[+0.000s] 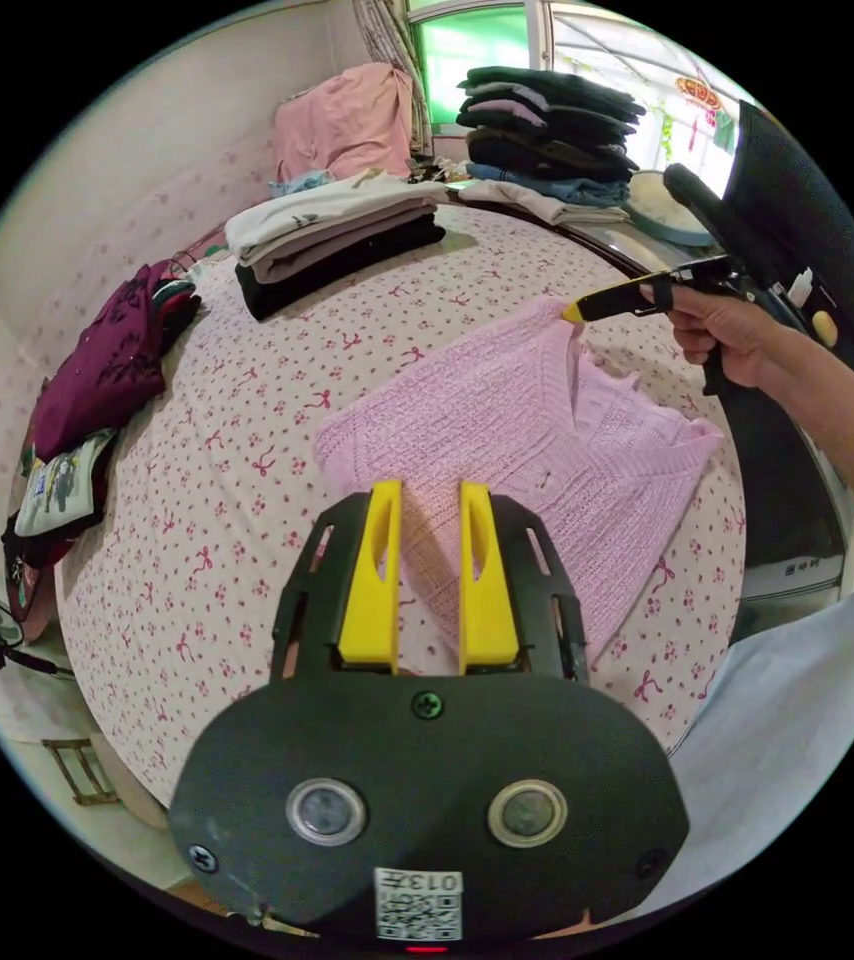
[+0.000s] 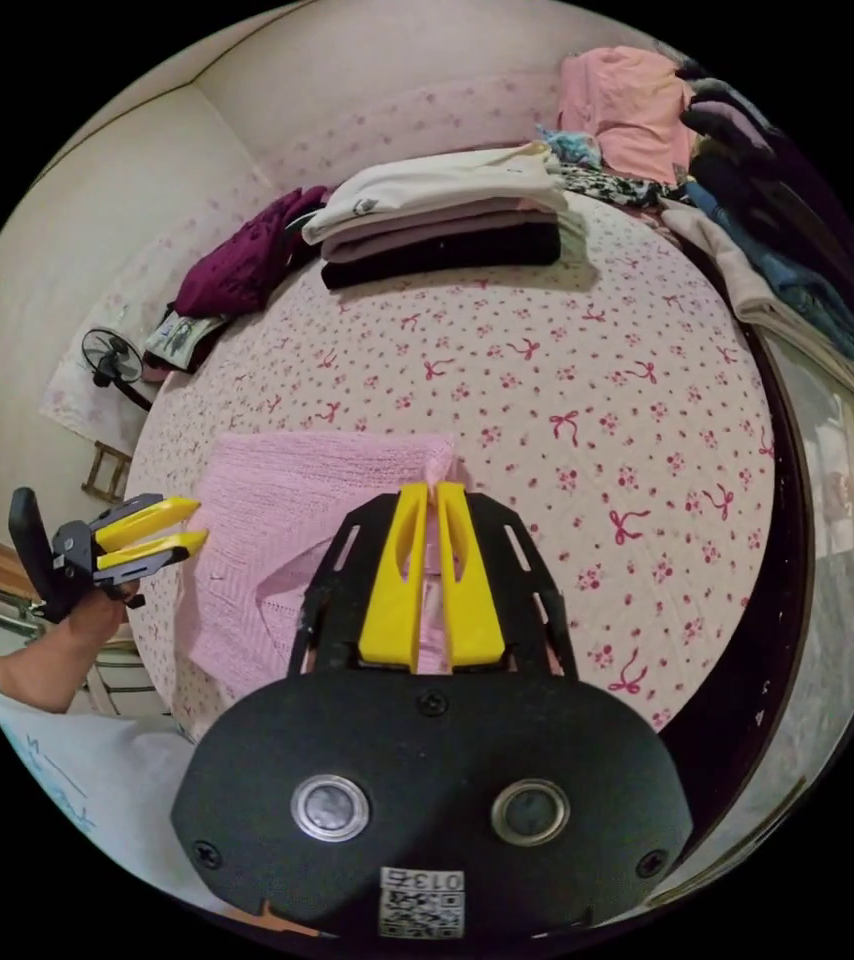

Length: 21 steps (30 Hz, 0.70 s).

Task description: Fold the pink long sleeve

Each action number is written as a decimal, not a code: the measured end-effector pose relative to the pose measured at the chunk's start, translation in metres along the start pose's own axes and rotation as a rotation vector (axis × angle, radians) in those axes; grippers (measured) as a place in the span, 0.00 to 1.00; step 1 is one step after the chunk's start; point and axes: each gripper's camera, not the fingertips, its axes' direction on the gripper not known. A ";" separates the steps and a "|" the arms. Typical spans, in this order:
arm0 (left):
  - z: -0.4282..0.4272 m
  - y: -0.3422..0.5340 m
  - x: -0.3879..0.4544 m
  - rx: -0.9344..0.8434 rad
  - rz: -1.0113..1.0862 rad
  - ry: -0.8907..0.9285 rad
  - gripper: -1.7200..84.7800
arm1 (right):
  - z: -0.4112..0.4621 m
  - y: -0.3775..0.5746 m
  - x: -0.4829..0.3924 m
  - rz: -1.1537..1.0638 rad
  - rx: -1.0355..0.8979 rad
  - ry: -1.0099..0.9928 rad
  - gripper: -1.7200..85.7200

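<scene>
Pink knit sweater point(image 1: 537, 450) lies part-folded on the bed point(image 1: 247, 480); the right tool point(image 2: 434, 492) pinches its corner to lift it, the left tool point(image 1: 429, 490) hovers with jaws apart.

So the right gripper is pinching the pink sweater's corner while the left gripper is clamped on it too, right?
Not quite. The right gripper is pinching the pink sweater at a corner, but the left gripper hangs open above it, jaws apart, as the left gripper view shows.

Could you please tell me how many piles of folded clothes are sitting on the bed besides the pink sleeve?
2, perhaps more hidden: a cream-topped stack at the far side of the bed, and a taller dark stack by the window.
</scene>
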 end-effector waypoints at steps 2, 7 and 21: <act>0.000 0.002 0.000 0.008 -0.024 0.008 0.13 | -0.003 0.010 0.011 0.024 0.022 -0.007 0.04; -0.007 -0.001 0.007 -0.005 -0.015 0.000 0.14 | 0.003 0.020 0.021 -0.035 0.000 -0.062 0.06; -0.022 -0.013 0.046 -0.013 0.022 -0.027 0.14 | 0.011 0.057 -0.045 -0.163 -0.118 -0.035 0.05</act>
